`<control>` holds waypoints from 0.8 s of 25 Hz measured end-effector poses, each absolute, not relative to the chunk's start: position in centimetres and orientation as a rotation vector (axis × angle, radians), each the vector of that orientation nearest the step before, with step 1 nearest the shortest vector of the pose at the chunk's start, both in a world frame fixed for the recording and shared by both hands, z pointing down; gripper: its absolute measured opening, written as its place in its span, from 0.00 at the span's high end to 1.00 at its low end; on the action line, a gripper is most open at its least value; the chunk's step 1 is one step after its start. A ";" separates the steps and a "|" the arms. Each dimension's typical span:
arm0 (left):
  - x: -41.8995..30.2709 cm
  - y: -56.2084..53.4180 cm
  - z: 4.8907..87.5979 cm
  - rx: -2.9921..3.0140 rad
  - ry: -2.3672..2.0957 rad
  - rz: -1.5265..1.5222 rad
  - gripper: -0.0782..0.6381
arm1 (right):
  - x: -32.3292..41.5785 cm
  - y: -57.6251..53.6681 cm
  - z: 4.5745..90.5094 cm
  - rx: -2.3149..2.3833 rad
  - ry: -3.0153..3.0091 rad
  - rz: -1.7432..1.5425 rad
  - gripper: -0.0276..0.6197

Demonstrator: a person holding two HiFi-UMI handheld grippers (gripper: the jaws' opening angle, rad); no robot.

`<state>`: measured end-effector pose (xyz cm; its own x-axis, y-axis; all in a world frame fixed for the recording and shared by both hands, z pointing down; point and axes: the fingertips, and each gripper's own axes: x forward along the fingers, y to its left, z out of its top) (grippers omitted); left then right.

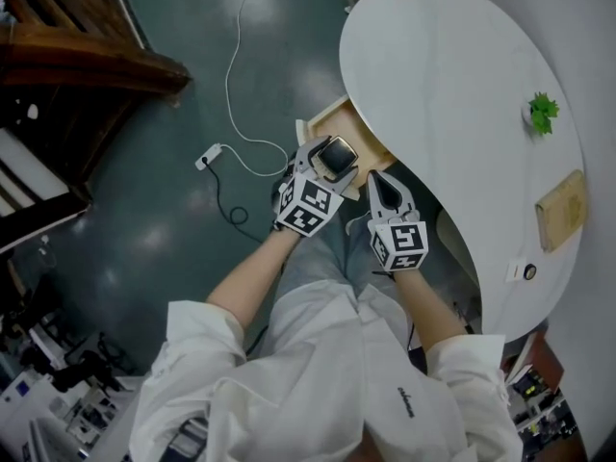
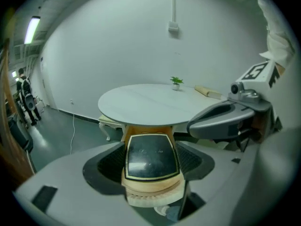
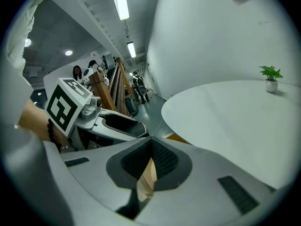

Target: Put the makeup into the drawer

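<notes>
One compact point(image 2: 151, 157) (script point(image 2: 149, 146) illegible) in left tongs point(image 1: 327, 162)

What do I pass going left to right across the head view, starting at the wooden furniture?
Dark wooden furniture → white plug with its cable on the floor → left gripper, fingers on the makeup compact → right gripper → small potted plant.
</notes>
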<state>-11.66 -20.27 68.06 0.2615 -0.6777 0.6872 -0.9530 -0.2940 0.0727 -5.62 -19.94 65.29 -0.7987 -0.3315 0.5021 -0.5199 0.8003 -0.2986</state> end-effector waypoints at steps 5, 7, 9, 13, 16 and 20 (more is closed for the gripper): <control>-11.0 -20.8 70.2 2.256 -1.232 0.953 0.41 | -6.0 -20.4 67.8 0.668 -2.513 0.584 0.93; -10.6 -20.8 70.9 2.323 -1.124 1.007 0.41 | -6.0 -20.4 68.8 0.688 -2.492 0.590 0.93; -10.3 -20.8 71.7 2.384 -1.018 1.064 0.41 | -6.0 -20.3 69.7 0.704 -2.476 0.591 0.93; -9.1 -20.6 73.8 2.497 -0.787 1.192 0.41 | -5.7 -20.4 71.6 0.726 -2.454 0.604 0.93; -7.9 -20.5 75.5 2.574 -0.600 1.278 0.41 | -5.1 -20.7 73.1 0.755 -2.433 0.623 0.93; -6.7 -20.1 77.6 2.650 -0.358 1.364 0.41 | -4.3 -21.1 74.7 0.786 -2.412 0.655 0.93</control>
